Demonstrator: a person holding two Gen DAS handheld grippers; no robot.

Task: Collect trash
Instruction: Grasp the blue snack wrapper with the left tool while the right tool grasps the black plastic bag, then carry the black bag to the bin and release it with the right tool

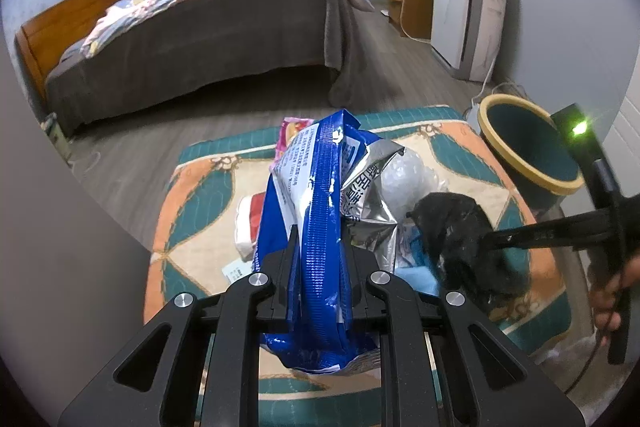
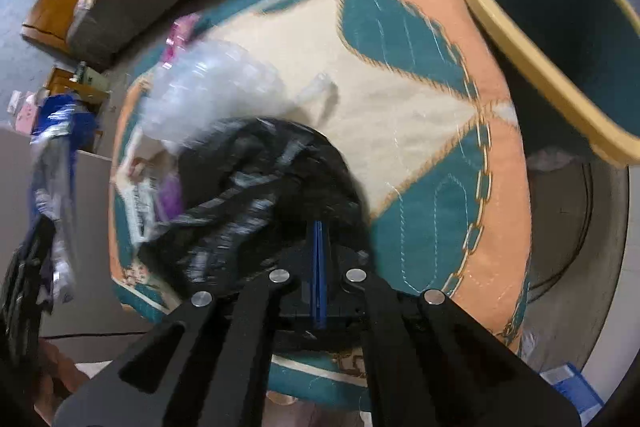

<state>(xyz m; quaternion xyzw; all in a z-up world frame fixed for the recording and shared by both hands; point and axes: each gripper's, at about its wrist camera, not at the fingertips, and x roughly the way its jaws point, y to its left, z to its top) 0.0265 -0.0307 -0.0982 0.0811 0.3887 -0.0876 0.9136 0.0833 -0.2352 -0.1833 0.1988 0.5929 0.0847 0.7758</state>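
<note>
My left gripper (image 1: 320, 251) is shut on a blue and silver snack bag (image 1: 324, 195) and holds it above the patterned rug (image 1: 200, 211). My right gripper (image 2: 319, 259) is shut on a crumpled black plastic bag (image 2: 260, 187); the bag also shows in the left wrist view (image 1: 460, 235). A teal bin with a yellow rim (image 1: 528, 147) lies tilted at the right, its mouth open toward me (image 2: 560, 19). Clear crumpled plastic (image 2: 200, 99), a pink wrapper (image 1: 290, 131) and a red and white packet (image 1: 250, 227) lie on the rug.
A bed with a grey cover (image 1: 200, 27) stands behind the rug. A white appliance (image 1: 464, 15) and a wooden cabinet (image 1: 412, 3) line the right wall. A blue item (image 2: 572, 387) lies on the floor at the lower right.
</note>
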